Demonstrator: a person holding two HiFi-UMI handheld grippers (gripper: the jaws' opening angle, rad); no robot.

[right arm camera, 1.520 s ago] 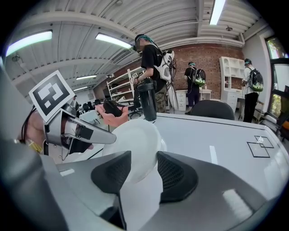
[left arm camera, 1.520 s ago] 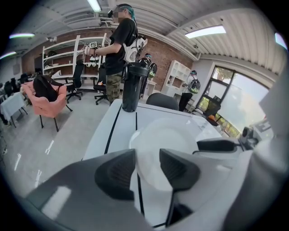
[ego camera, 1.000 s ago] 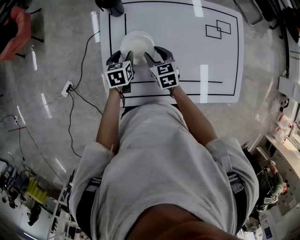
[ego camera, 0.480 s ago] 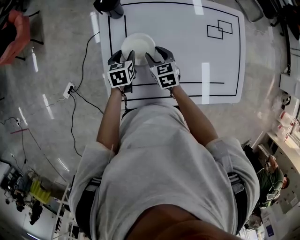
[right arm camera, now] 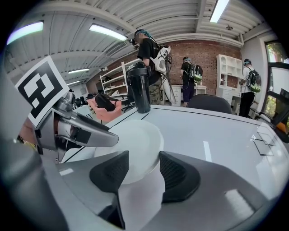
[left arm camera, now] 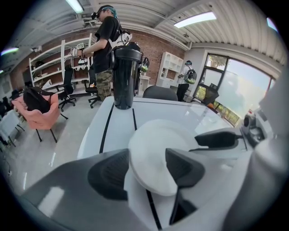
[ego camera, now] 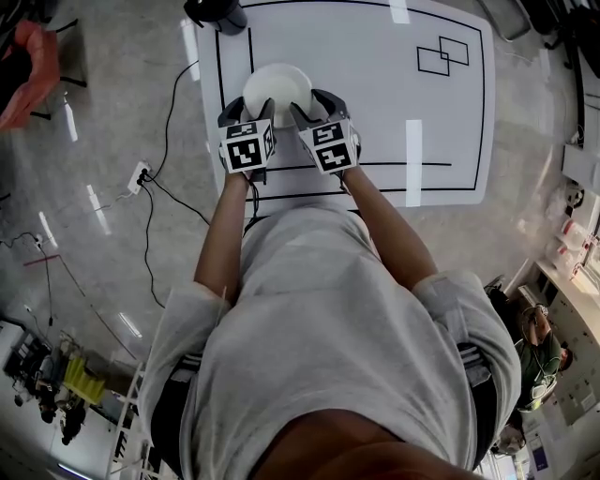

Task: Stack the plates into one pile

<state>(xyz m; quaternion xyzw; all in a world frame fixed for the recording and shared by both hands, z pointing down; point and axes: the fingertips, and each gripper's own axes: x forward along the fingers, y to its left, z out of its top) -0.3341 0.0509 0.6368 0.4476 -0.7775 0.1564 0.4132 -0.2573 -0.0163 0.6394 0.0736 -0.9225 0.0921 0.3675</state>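
Observation:
A round white pile of plates (ego camera: 277, 86) rests on the white table (ego camera: 375, 103) near its front left; I cannot tell how many plates are in it. My left gripper (ego camera: 248, 111) sits at the pile's near left rim, my right gripper (ego camera: 314, 105) at its near right rim. In the left gripper view the plate rim (left arm camera: 156, 149) lies between the opening jaws of the left gripper (left arm camera: 144, 169), and the pads do not press it. The right gripper (right arm camera: 140, 171) likewise straddles the rim (right arm camera: 131, 140), its jaws opening.
A black tumbler (ego camera: 220, 13) stands at the table's far left corner, beyond the plates. Black lines and two overlapping squares (ego camera: 441, 58) are marked on the tabletop. A power strip (ego camera: 137, 176) and cables lie on the floor at left. People stand by shelves far behind.
Both grippers and the plate pile stay in nearly the same spot at the table's front left. No clear shift of the plates shows.

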